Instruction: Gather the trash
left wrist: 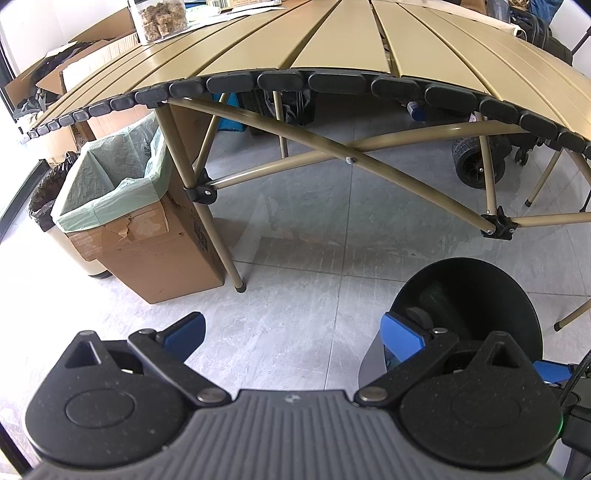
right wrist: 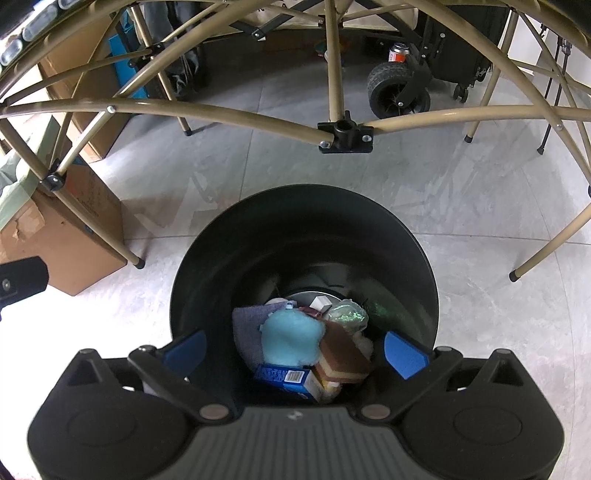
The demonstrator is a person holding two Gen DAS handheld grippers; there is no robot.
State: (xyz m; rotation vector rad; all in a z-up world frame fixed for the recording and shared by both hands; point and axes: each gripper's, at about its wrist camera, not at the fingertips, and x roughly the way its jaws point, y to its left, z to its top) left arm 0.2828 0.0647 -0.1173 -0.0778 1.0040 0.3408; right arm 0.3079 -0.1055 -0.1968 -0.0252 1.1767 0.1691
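A black round trash bin (right wrist: 207,273) stands on the grey floor in front of the folding table. It holds several pieces of trash: a light blue fluffy piece (right wrist: 290,338), a brown and yellow sponge (right wrist: 343,352), a blue carton (right wrist: 282,376), a grey cloth (right wrist: 247,328) and a crumpled shiny wrapper (right wrist: 347,314). My right gripper (right wrist: 295,349) is open and empty right above the bin's mouth. My left gripper (left wrist: 293,330) is open and empty over the floor, left of the bin (left wrist: 480,291).
A tan slatted folding table (left wrist: 332,51) with crossed legs (left wrist: 351,160) stands ahead. A cardboard box lined with a green bag (left wrist: 110,184) sits left of a table leg. A clear jar of snacks (left wrist: 160,16) is on the table. A wheeled cart (right wrist: 399,88) stands behind.
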